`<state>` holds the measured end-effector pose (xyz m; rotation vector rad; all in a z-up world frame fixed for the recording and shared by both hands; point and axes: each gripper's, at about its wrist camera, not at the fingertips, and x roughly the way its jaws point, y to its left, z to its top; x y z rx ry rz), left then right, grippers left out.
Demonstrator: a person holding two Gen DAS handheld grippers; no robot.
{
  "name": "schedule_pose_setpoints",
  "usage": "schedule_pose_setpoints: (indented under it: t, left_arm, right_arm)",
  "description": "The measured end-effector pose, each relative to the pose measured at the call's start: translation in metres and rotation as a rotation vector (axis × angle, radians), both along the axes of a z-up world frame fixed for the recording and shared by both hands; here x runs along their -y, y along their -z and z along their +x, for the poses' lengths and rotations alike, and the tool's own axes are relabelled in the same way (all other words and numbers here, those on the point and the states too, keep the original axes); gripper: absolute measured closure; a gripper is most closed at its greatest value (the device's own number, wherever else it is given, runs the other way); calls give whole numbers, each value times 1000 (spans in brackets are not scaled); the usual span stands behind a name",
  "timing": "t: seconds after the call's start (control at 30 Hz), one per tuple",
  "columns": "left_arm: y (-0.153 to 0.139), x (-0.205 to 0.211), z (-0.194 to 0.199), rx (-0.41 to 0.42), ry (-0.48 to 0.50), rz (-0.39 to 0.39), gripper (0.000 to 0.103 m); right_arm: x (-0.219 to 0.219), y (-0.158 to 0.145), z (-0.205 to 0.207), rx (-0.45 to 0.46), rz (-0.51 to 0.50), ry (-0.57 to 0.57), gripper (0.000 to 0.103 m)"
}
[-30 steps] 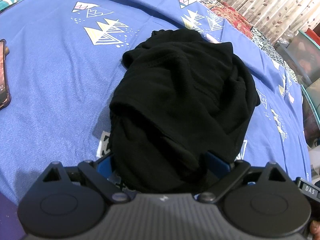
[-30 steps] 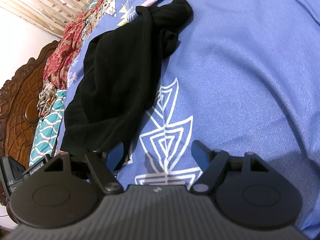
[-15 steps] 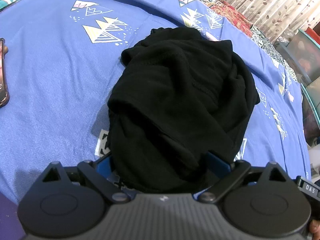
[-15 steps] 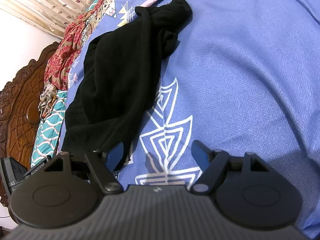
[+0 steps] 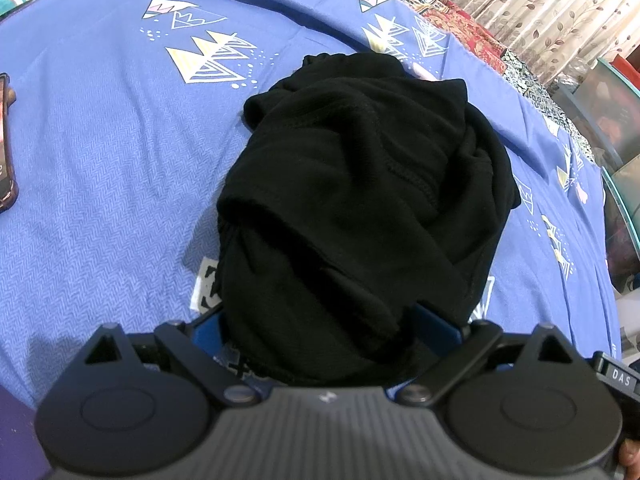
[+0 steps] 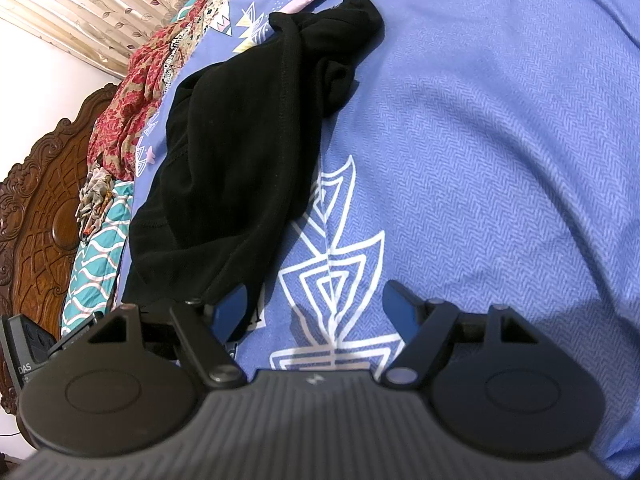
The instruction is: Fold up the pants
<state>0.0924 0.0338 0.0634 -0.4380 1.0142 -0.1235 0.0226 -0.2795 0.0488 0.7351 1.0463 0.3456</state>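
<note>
- We are working over a bed covered in a blue patterned sheet.
- The black pants are lying bunched on it.
- Our left tool is sitting with fingers apart around the pants' near end.
- Our right tool is gaping open just beside them.

Blue patterned bedsheet, carved wooden headboard, leaf-print curtain, phone at sheet's edge.

Pants lie on the bedsheet, phone far left.
</note>
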Motion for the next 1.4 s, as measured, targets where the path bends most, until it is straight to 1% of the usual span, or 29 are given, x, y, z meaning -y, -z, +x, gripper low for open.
schedule_pose_setpoints:
  t: [0.27,0.33,0.37,0.43,0.53,0.63,0.7,0.77,0.83,0.87,0.9,0.93,1.0,1.07,1.1,1.13,1.2,1.23,1.27,1.3,1.33,1.37,1.4]
  left_arm:
    - [1,-1,2,-2,-2,-5,5]
    - [0,-4,5,-4,-13,-15,5]
    - [0,-6,6,-3,-19,-20,5]
    - [-1,-9,8,-1,-28,-25,5]
    - [-4,-9,11,7,-28,-22,5]
    - [-4,-7,11,10,-24,-31,5]
    - [-3,-5,10,11,-15,-16,11]
    - [-2,-6,10,5,-11,3,27]
    - [-2,-11,12,-3,-17,7,39]
    - [-2,-14,11,-6,-19,2,42]
    - [-2,-18,10,-9,-17,-8,42]
    - [-3,-20,10,-13,-13,-15,42]
    - [-3,-23,10,-19,-9,-26,37]
    - [-5,-25,10,-24,-12,-33,16]
    - [-6,-26,10,-19,-12,-34,12]
    - [-7,-27,10,-13,-9,-35,5]
    - [-8,-27,12,-8,-1,-31,3]
    - [-8,-27,14,-7,-2,-24,6]
    - [-7,-27,15,-6,-4,-19,22]
    - [-6,-26,17,-7,0,-14,39]
    - [-4,-26,18,-15,9,-21,55]
    - [-3,-26,18,-13,1,-24,65]
    - [-3,-25,18,-5,-2,-24,72]
  right_arm:
    - [0,-2,0,1,-4,-2,26]
    - [3,-11,0,42,-49,25,26]
    - [7,-21,2,90,-92,44,26]
    - [19,-39,8,164,-135,69,26]
    - [40,-58,31,198,-155,102,26]
    - [56,-62,61,213,-166,124,26]
    - [58,-58,86,203,-180,131,26]
    - [59,-46,114,175,-184,143,26]
    - [59,-39,139,157,-201,172,26]
    - [58,-38,151,168,-212,189,26]
    - [57,-40,165,181,-214,187,26]
    - [54,-41,180,183,-212,176,26]
    - [45,-41,205,171,-211,149,26]
    - [32,-40,226,161,-230,122,26]
    - [24,-38,237,149,-259,99,25]
    - [16,-35,246,135,-309,82,24]
    - [6,-24,264,98,-439,71,22]
    - [3,-12,271,58,-496,78,23]
    - [3,0,275,13,-511,84,27]
    - [1,2,273,22,-539,100,32]
    - [-4,-2,268,56,-575,100,60]
    - [-5,-10,264,74,-539,72,92]
    - [-1,-20,258,82,-487,84,94]
